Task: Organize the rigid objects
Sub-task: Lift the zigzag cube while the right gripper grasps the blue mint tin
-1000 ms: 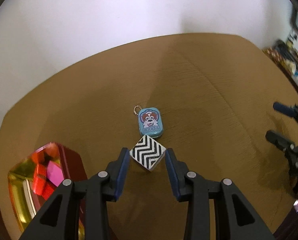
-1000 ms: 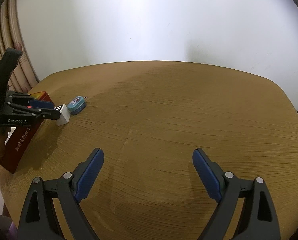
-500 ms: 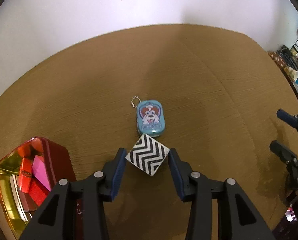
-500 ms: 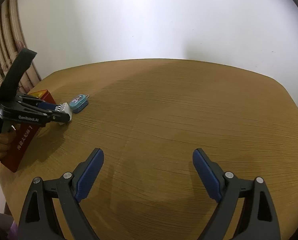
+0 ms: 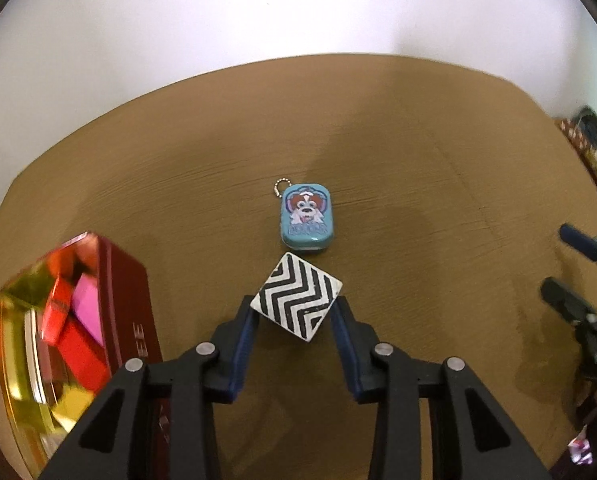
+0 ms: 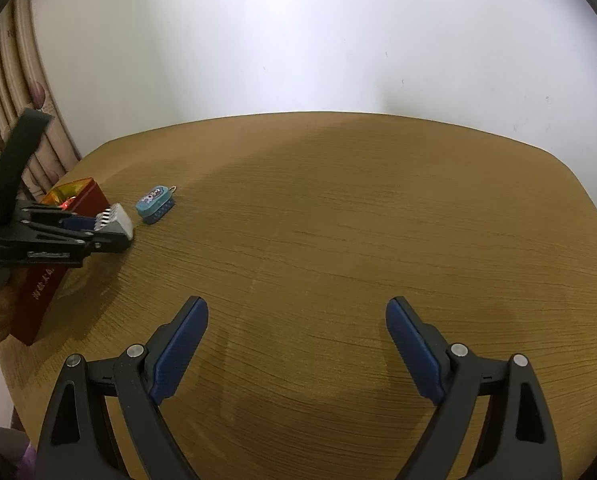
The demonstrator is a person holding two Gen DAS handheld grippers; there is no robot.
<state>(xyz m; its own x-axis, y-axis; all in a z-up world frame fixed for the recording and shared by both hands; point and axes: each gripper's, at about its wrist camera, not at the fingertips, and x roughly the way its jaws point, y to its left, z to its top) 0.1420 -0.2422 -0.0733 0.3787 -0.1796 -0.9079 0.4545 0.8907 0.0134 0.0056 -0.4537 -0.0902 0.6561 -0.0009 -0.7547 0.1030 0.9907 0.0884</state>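
On the brown wooden table (image 5: pixel 398 128) the black-and-white zigzag-patterned block (image 5: pixel 297 301) sat between the blue-padded fingers of the left gripper (image 5: pixel 296 314), whose jaws were closing; just beyond the block, nearly touching its far corner, lay the small teal tin with a dog picture and a bead chain (image 5: pixel 307 220); to the block's left stood the open red box (image 5: pixel 128 296) with flat pieces inside; the right gripper (image 6: pixel 296 344) hung well apart over bare table, far to the right.
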